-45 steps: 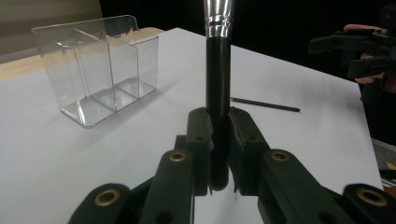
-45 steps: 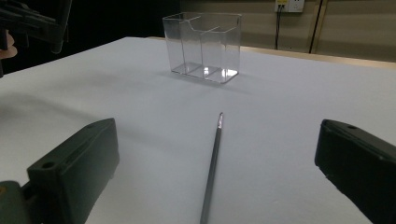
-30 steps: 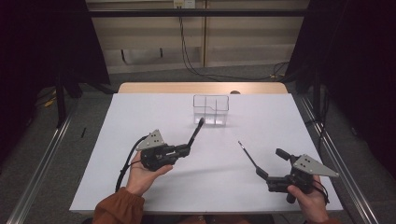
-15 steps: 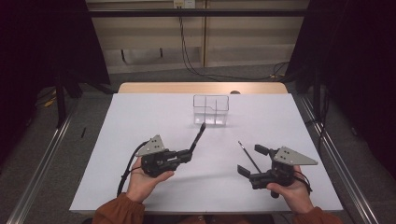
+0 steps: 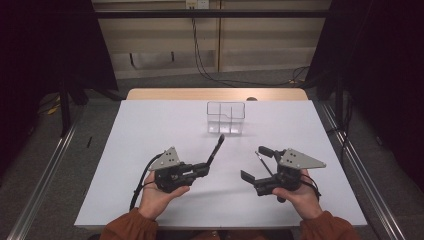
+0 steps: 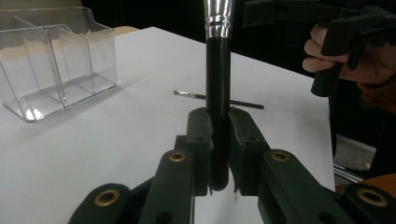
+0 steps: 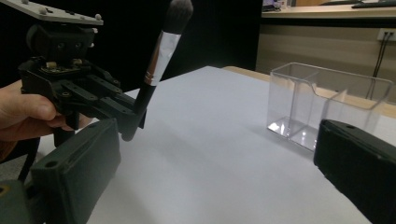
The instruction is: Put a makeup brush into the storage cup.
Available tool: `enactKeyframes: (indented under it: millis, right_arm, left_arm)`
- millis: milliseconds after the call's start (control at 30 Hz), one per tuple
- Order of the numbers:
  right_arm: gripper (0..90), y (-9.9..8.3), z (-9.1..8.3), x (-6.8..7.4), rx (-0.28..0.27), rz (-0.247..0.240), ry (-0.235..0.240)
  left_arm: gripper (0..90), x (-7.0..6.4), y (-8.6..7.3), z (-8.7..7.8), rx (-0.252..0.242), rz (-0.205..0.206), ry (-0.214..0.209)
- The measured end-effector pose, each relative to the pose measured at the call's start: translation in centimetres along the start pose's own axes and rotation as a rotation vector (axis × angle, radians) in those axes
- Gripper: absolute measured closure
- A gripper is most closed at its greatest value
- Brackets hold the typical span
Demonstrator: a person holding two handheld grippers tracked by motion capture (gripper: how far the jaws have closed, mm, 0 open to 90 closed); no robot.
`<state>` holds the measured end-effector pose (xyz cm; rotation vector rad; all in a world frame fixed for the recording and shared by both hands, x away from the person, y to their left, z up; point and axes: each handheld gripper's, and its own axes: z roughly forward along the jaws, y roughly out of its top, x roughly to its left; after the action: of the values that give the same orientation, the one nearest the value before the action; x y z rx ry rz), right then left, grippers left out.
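left gripper (image 5: 206, 167): jaws clamped low on the makeup brush (image 6: 217, 93), bristles up, likely so it can drop handle-first | clear organizer (image 5: 226, 118): empty, far centre of table (image 5: 150, 130) | right gripper (image 5: 255, 162): jaws spread, holding nothing, near the thin brush (image 6: 219, 98) lying on the table

Left tool (image 5: 206, 167) jaws clamped tight, raised off table, right tool (image 5: 256, 163) jaws spread wide, both hand-held

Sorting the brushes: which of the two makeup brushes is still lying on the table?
The thin black brush with the small tip lies flat on the white table. The thick black brush with the silver ferrule is clamped in the left hand-held gripper.
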<state>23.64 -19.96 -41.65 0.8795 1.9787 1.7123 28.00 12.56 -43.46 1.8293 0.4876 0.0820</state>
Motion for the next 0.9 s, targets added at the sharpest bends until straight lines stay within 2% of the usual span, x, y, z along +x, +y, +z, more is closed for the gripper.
enactKeyframes:
  millis: [67, 333, 500, 633, 733, 833, 900]
  right_arm:
    - [0.3, 0.2, 0.5, 0.2, 0.0, -0.003, 0.009]
    - [0.8, 0.6, 2.7, 1.1, 0.001, -0.003, 0.055]
    - [0.7, 0.6, 3.9, 1.5, 0.041, 0.013, 0.081]
    - [0.0, 0.5, 4.6, 1.9, 0.049, 0.01, 0.092]
    - [0.0, 0.6, 5.1, 2.0, 0.047, 0.015, 0.095]
    - [0.0, 0.8, 5.5, 2.0, 0.055, 0.006, 0.085]
    - [2.5, 1.0, 5.9, 1.9, 0.061, 0.011, 0.087]
  left_arm:
    - [79.6, -0.1, -0.1, 0.1, 0.015, 0.007, -0.003]
    - [79.7, -0.3, -0.4, 0.7, 0.013, 0.005, -0.016]
    - [79.6, -0.3, -0.5, 0.9, 0.02, 0.003, -0.021]
    - [79.6, -0.2, -0.6, 0.8, 0.015, -0.007, -0.022]
    - [79.6, -0.2, -0.8, 0.9, 0.027, 0.001, -0.019]
    - [79.6, -0.3, -0.9, 1.1, 0.032, 0.001, -0.02]
    - [79.6, -0.3, -0.9, 1.2, 0.029, 0.0, -0.009]
